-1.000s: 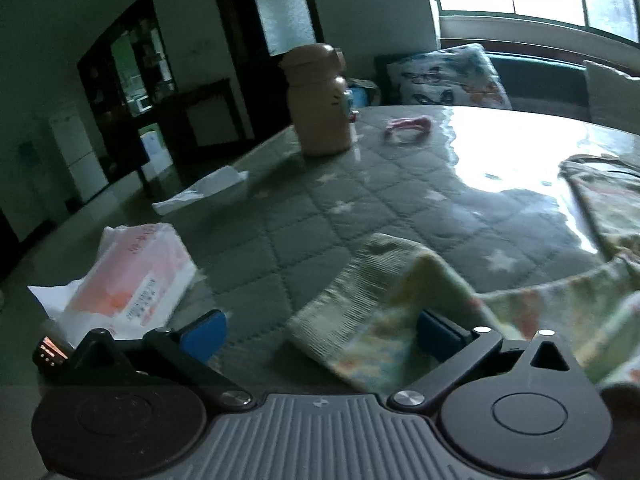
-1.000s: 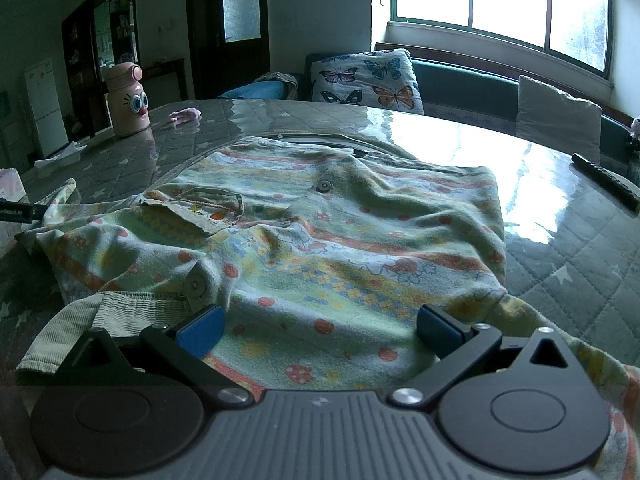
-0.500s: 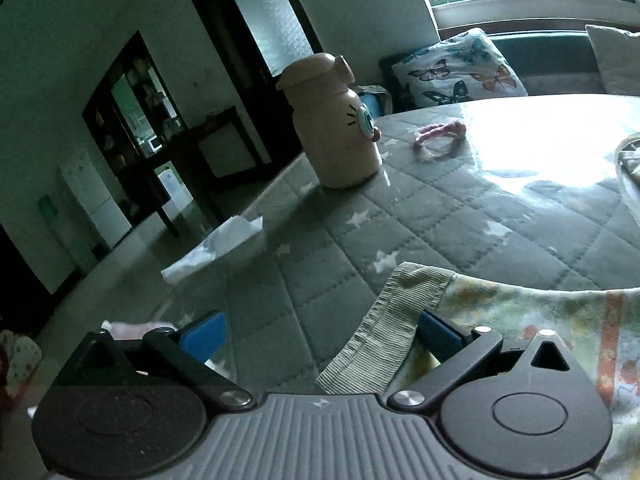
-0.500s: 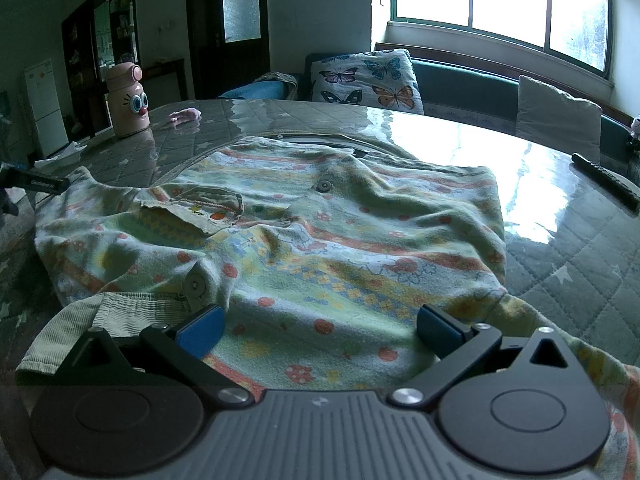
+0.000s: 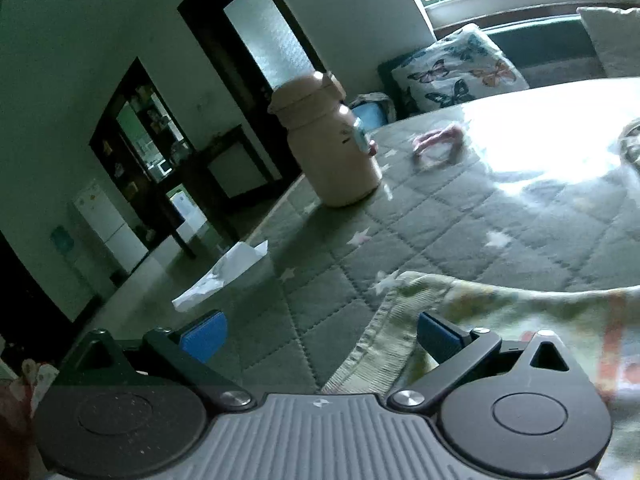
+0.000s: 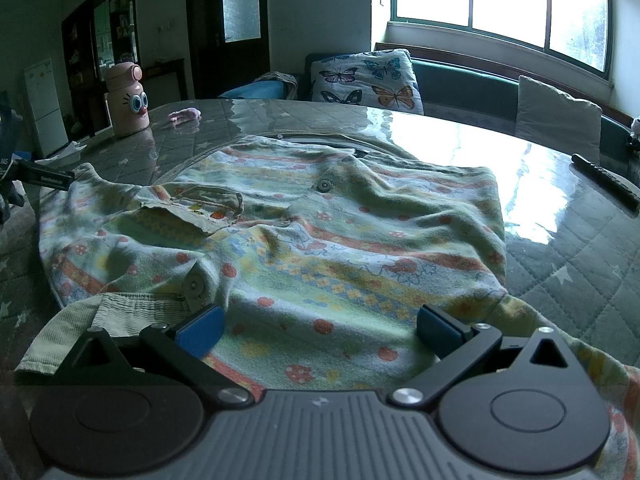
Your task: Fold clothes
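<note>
Garment: one child's button-front shirt (image 6: 304, 236), pale green with printed bands of flowers and dots, lying spread across the quilted, star-patterned bench (image 6: 580, 248). Condition: largely flat and front side up, two buttons showing down the middle, a small chest pocket (image 6: 192, 210) rumpled, the near ribbed collar or hem edge bunched just in front of the right gripper (image 6: 318, 326). Left sleeve: drawn out sideways, its ribbed cuff (image 5: 384, 340) resting against the inner pad of the left gripper (image 5: 318, 330). Left gripper: fingers wide apart, cloth beside one pad only, nothing pinched. Right gripper: fingers likewise spread, poised low over the near part of the shirt; not gripping it. Progress, by my reckoning: very early; the shirt looks laid out and smoothed for folding, yet no fold is visible anywhere, neither sleeve turned in, body not doubled. Remaining: sleeves to bring across the front, sides to tuck, then the length to fold over. Other items on the bench, well apart from the shirt: a pink cartoon-faced bottle (image 6: 128, 100), a small pink scrap or hair tie (image 6: 185, 114), crumpled white tissue (image 5: 224, 276), a dark remote-like bar (image 6: 606, 180) at the far right. Beyond: butterfly cushion (image 6: 366, 82) on a window seat.
</note>
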